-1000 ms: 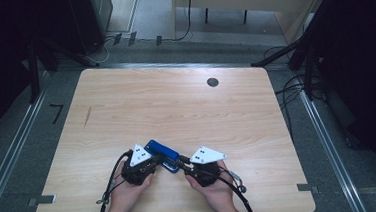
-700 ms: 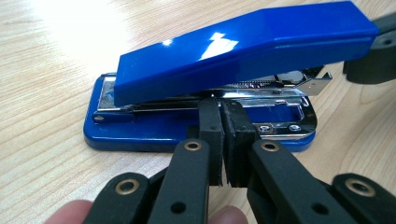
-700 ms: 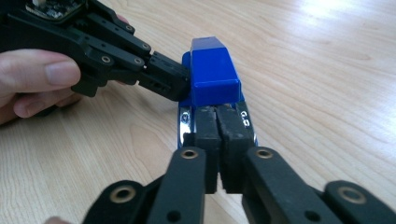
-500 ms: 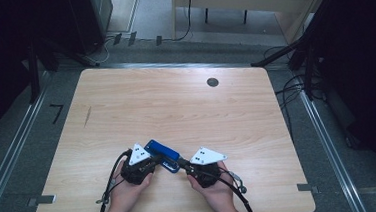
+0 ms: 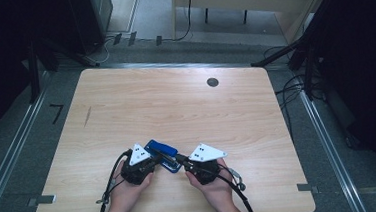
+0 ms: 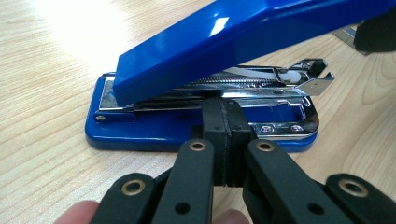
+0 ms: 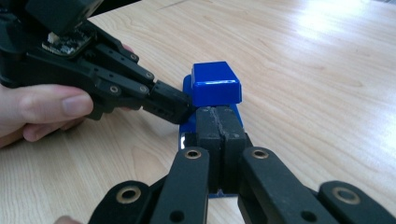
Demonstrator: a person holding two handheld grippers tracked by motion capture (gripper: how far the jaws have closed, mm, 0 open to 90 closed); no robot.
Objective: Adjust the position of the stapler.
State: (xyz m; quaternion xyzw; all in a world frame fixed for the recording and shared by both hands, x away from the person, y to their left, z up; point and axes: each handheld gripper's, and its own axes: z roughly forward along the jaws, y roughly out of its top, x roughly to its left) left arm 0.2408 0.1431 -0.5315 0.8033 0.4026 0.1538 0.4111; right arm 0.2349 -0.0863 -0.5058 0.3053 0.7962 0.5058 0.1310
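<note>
A blue stapler (image 5: pixel 161 150) lies near the table's front edge, between my two grippers. In the left gripper view its blue top arm (image 6: pixel 233 42) is tilted up to the right, baring the metal magazine (image 6: pixel 261 84). My left gripper (image 6: pixel 223 109) is shut, and its tips touch the stapler's side just under the magazine. From the other end, my right gripper (image 7: pixel 218 121) is also shut, tips against the stapler below the raised blue end (image 7: pixel 215 84). The left gripper (image 7: pixel 180 107) meets the stapler from the left there. From above, the left gripper (image 5: pixel 157 160) and right gripper (image 5: pixel 178 158) almost touch.
The wooden table (image 5: pixel 176 107) has a dark round grommet (image 5: pixel 213 82) near its far edge. Cables trail from both grippers over the front edge. Dark stands and cables lie on the floor to the right.
</note>
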